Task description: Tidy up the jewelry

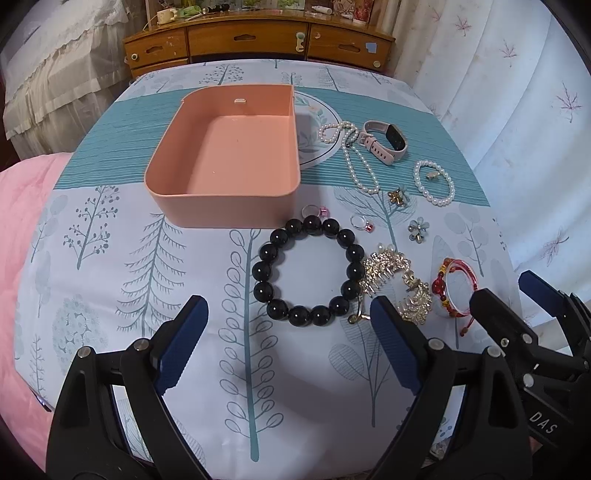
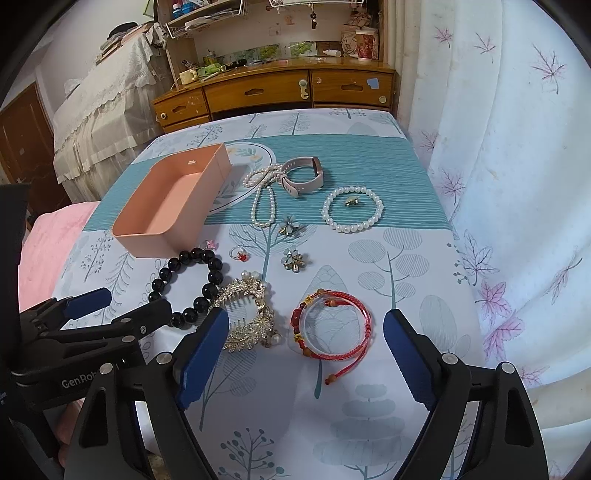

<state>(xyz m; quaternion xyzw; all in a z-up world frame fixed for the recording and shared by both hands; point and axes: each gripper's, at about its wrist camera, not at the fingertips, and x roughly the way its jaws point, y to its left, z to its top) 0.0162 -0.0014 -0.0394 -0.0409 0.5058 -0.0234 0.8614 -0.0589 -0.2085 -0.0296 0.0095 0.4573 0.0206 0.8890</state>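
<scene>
Home bedroom, likely. Bed under a tree-print sheet (image 2: 369,387), pink quilt (image 1: 26,229) at its side. Wooden desk with drawers (image 2: 258,92) beyond, cluttered shelves (image 2: 207,14) above. Leaf-print curtain (image 2: 517,184); lace-trimmed cover (image 2: 107,107) over furniture.

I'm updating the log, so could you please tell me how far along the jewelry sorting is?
Nothing looks done yet: the pink plastic box is empty. Nothing is in hand either; the left gripper and right gripper are both open. Everything remains on the tree-print cloth: the black bead bracelet, gold comb hairpiece, red cord bracelet, white pearl bracelet, pearl necklace, pink watch, rings and flower pieces.
</scene>
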